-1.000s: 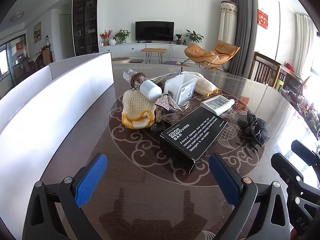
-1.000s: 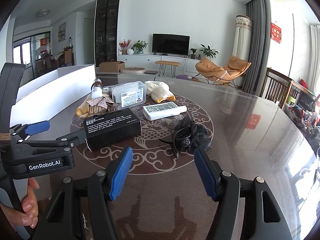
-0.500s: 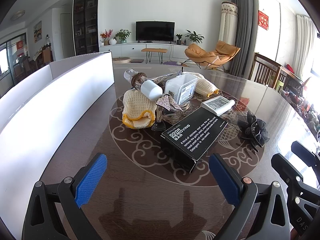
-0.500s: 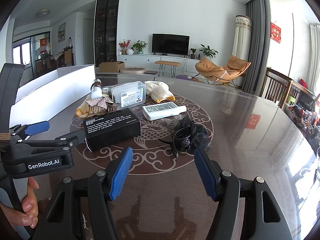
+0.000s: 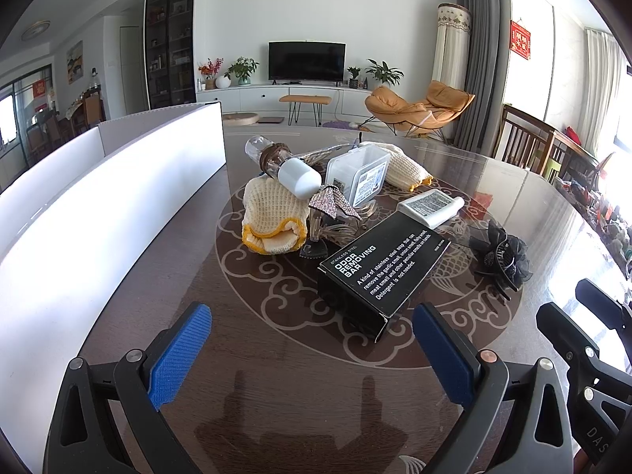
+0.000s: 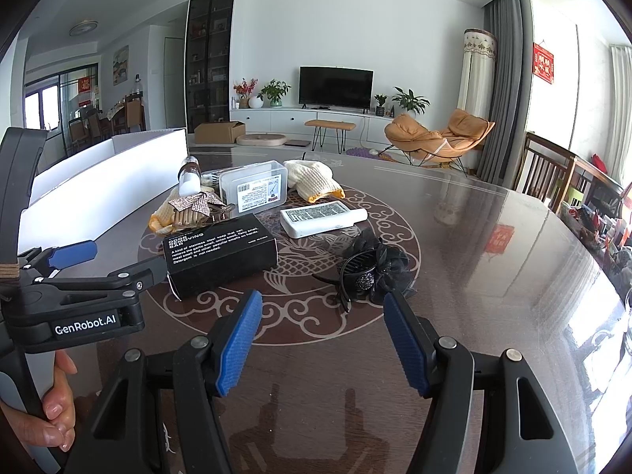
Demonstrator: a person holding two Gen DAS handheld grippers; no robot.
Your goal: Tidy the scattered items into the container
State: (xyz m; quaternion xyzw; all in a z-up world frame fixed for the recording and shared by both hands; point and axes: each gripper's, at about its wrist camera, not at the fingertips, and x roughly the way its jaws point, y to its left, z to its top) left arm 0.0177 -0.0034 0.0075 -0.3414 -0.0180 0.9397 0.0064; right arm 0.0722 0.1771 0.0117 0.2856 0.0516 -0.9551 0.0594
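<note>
Left wrist view: left tool (image 5: 312, 359), blue-padded fingers spread wide, holding nothing, hovering above the dark glossy patterned surface (image 5: 276, 375). Right wrist view: right tool (image 6: 322, 341), likewise spread wide and empty, pointed at the black gauze hair clip (image 6: 371, 268).

Container: tall white-walled box (image 5: 98, 205) along the left edge of the surface, its inside hidden from both views.

Scattered items, all on the surface outside the box: black rectangular carton printed "ODOR REMOVING BAR" (image 5: 385, 266), nearest the left tool; white flat tube with printed label (image 5: 430, 207); clear lidded plastic case (image 5: 357, 175); two cream knitted gloves with yellow cuffs (image 5: 272, 217); clear bottle with white cap (image 5: 286, 170) lying on one glove; brown patterned bow clip (image 5: 333, 205).

Only the right wrist view shows a hand (image 6: 51, 407) gripping the left tool's handle and a cardboard box (image 6: 219, 132) on the floor beyond.
</note>
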